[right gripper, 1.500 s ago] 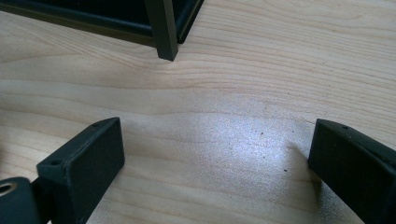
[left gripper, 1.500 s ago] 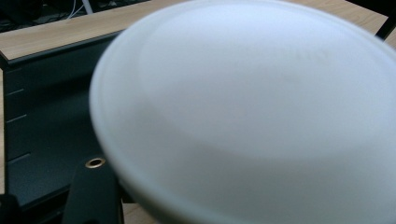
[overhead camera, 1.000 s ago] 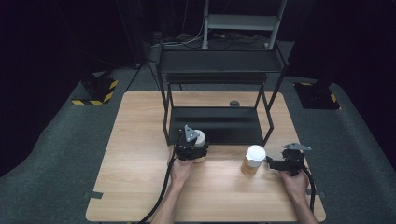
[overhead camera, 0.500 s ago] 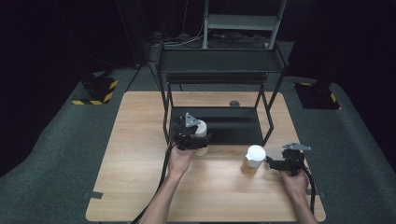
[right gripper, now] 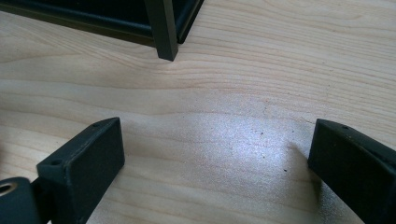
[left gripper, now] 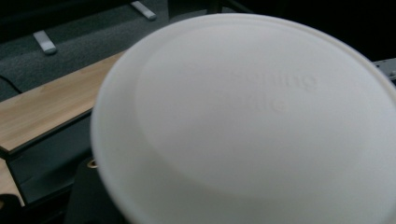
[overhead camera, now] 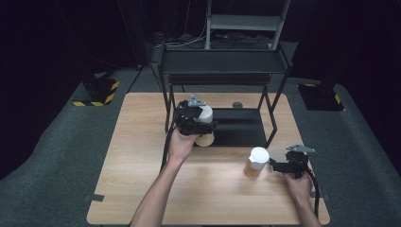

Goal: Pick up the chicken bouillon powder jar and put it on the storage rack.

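My left gripper is shut on a tan paper cup with a white lid, held up off the table in front of the black rack's low shelf. In the left gripper view that white lid sits very close and blurred, and it hides the jaws. A second lidded paper cup stands on the wooden table at the right. My right gripper rests just right of it, apart from it. Its jaws stand open over bare wood.
A black metal rack with an upper shelf and a low shelf stands at the back middle of the table; one of its legs is ahead of the right gripper. A small dark round object lies behind the low shelf.
My left hand has lifted the cup off the table and carried it up and slightly toward the rack. The right gripper and the second cup have stayed where they were.
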`<state>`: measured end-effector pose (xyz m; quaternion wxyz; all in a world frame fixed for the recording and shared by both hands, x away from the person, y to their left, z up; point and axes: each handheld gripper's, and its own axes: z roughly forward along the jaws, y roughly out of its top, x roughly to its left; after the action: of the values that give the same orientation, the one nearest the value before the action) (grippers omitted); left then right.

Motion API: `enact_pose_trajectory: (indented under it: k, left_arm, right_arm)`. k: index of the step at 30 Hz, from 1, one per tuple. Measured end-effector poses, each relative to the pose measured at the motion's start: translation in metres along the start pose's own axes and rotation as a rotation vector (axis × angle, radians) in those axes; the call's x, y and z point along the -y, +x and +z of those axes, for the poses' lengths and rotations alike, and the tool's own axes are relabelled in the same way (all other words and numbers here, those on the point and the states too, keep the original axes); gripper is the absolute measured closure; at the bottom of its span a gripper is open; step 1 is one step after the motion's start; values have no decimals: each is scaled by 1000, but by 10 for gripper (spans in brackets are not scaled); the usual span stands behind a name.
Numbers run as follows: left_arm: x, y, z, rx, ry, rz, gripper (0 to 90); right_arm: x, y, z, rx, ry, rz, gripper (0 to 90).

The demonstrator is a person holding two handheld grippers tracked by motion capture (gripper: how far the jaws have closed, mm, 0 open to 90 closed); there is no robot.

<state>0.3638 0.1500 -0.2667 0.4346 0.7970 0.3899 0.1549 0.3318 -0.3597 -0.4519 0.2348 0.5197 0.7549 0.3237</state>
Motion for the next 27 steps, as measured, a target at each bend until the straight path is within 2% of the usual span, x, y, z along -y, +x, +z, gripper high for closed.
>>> enact_pose_trajectory:
  k: [5, 12, 16, 23, 27]
  left_arm:
    - [-21, 5, -9, 27, -11, -6, 355]
    - [-54, 4, -20, 16, 0, 27, 354]
    - [-70, 9, -26, 31, -9, 20, 355]
    - [-106, 7, -45, 4, -25, 34, 355]
    - [-124, 9, -54, -1, -40, 27, 355]
  right_arm:
    - [0, 0, 0, 1, 0, 0, 31]
    - [0, 0, 0, 1, 0, 0, 31]
    - [0, 0, 0, 1, 0, 0, 32]
    - [0, 0, 0, 0, -1, 1, 31]
    - [0, 0, 0, 0, 0, 2, 31]
